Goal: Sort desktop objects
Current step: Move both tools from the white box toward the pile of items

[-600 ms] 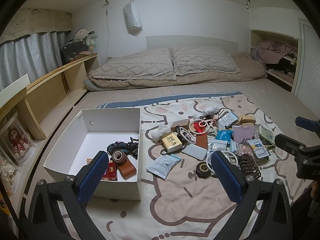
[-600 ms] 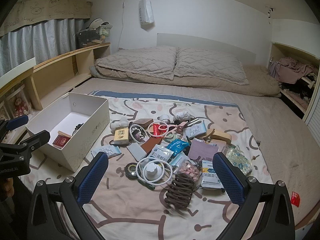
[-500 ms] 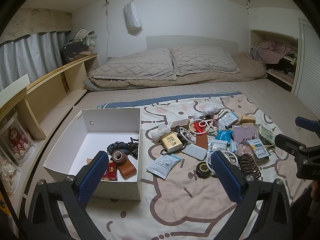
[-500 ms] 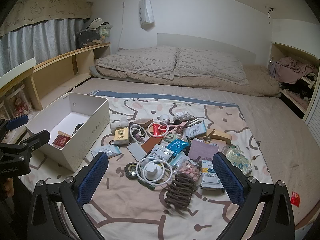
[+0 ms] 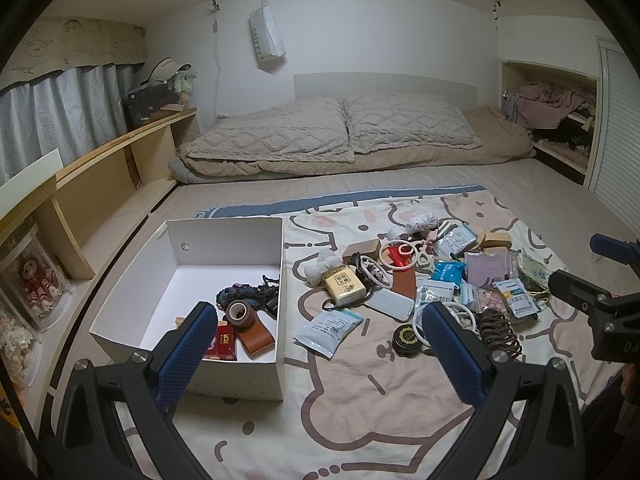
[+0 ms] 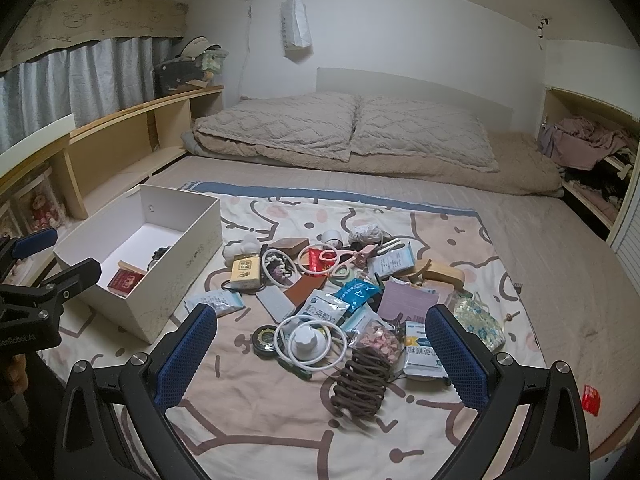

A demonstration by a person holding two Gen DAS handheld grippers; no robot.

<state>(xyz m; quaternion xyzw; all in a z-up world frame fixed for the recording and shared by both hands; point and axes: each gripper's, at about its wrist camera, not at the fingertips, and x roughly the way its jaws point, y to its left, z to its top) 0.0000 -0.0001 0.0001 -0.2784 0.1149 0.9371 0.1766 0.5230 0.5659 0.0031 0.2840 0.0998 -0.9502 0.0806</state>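
Grippers both gape wide and empty, your left gripper (image 5: 316, 348) hanging over the white box (image 5: 280, 280) corner, your right gripper (image 6: 320, 352) above the brown hair claw (image 6: 360, 384) at the clutter pile's (image 6: 340, 280) near edge.

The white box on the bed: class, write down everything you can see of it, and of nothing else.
The white box is an open, lidless rectangular carton, seemingly cardboard, with a small round hole in its far end wall and faint grey print on one long side. It stands upright on the cartoon-print blanket, left of the pile of loose items and apart from it. Its floor is mostly bare; at the near end lie a red booklet, a brown leather piece, a tape roll and dark knitted fabric. Neither gripper touches it.
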